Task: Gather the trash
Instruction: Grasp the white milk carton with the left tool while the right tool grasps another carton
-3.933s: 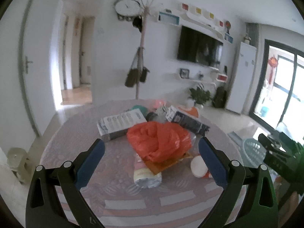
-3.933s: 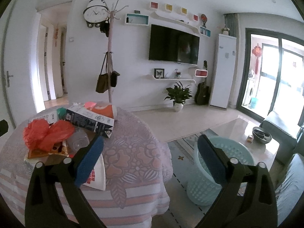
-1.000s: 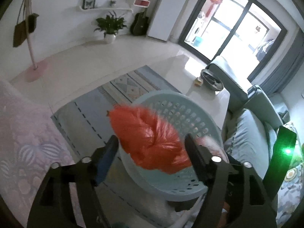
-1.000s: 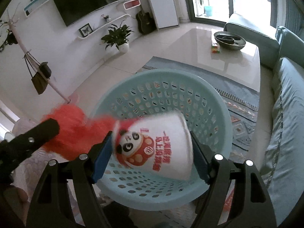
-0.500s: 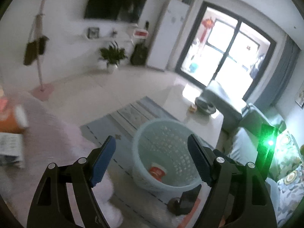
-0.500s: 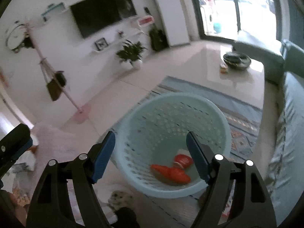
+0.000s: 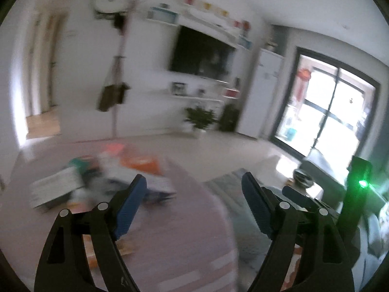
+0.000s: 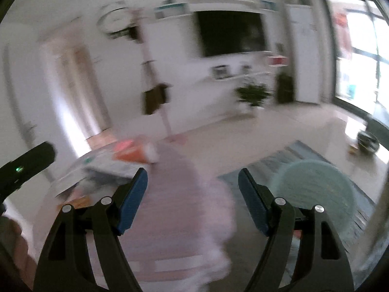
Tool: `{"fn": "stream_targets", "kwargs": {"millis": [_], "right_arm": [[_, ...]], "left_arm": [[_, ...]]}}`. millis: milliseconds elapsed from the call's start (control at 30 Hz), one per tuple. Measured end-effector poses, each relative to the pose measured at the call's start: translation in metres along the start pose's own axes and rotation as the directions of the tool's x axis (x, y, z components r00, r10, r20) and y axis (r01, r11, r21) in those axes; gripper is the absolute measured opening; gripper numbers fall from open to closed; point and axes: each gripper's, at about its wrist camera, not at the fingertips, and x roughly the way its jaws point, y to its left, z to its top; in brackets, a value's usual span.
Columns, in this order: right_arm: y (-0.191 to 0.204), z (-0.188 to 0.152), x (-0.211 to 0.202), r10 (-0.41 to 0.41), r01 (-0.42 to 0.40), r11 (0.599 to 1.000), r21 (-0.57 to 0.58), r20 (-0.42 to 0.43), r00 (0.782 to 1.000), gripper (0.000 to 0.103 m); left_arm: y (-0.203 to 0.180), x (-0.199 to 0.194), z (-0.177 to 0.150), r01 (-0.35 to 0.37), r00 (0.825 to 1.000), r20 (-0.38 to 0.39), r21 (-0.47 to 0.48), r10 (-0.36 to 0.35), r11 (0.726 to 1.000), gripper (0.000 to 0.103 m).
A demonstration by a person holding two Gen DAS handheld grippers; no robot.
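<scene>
Both the left gripper [image 7: 193, 185], jaws opening, and the right gripper [image 8: 192, 180], jaws wide, hang empty over the round table's [image 7: 184, 231] right edge, blurred trash, perhaps cartons [image 7: 136, 180], heaped left, pale-green basket [image 8: 313, 194] on open floor right.

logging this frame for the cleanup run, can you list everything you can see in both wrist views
table: 1, pinkish patterned cloth, lower left
trash pile: several blurred items, orange, white, teal, far side of table
basket: 1, pale teal, on rug right of table
tv: 1, black, on wall
clock: 1, white, upper left wall
potted plant: 1, green, below tv
coat stand: 1, brown bag hanging
left gripper: blue pads, jaws opening, nothing between
right gripper: blue pads, open, empty
</scene>
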Motion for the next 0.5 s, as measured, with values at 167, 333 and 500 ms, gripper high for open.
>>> {"fn": "stream_targets", "kwargs": {"millis": [167, 333, 500], "right_arm": [[0.080, -0.021, 0.013, 0.135, -0.142, 0.982, -0.121, -0.062, 0.989, 0.069], [0.127, -0.027, 0.029, 0.176, -0.196, 0.958, -0.210, -0.111, 0.978, 0.056], [0.129, -0.011, 0.058, 0.179, -0.212, 0.943, -0.255, -0.147, 0.973, 0.056]], "left_arm": [[0.083, -0.031, -0.007, -0.147, 0.989, -0.018, -0.093, 0.146, 0.985, 0.078], [0.159, -0.045, -0.002, -0.243, 0.970, -0.059, -0.151, 0.237, 0.958, 0.079], [0.216, -0.021, -0.004, -0.253, 0.961, -0.133, -0.083, 0.240, 0.964, 0.088]]}}
